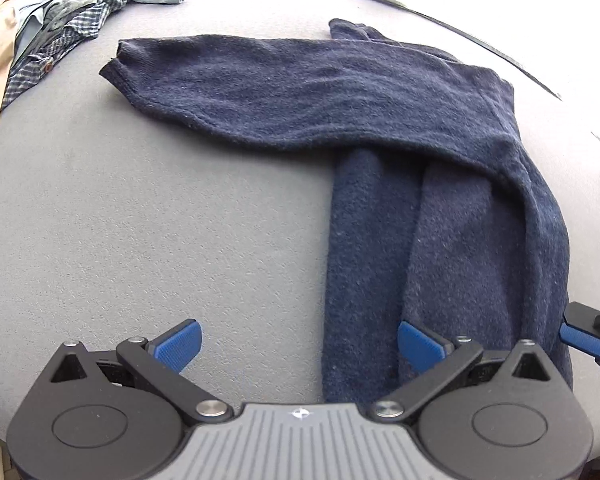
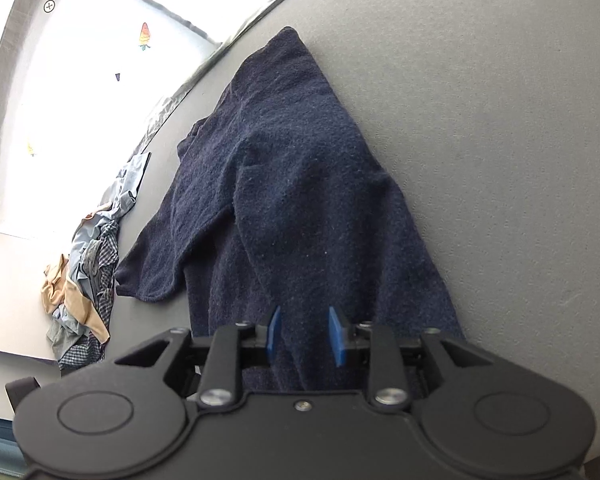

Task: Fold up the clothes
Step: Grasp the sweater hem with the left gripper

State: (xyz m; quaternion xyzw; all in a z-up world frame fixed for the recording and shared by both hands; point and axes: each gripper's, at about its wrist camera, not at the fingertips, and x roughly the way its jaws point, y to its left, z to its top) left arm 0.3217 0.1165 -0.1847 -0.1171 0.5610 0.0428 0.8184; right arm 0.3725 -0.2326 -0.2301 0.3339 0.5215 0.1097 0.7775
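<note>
Dark navy knitted sweater spread on grey table, long axis running up-frame, hem nearest spread-apart, empty left gripper and partly parted, unclamped right gripper.

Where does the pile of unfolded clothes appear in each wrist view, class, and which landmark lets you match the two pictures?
Left wrist view: the clothes pile lies in the upper left corner, at the table's far edge.
Right wrist view: the clothes pile lies at the left, below the middle, along the table's edge.
Shared landmark: the navy sweater, spread on the grey table; its sleeve end points toward the pile in both.
</note>
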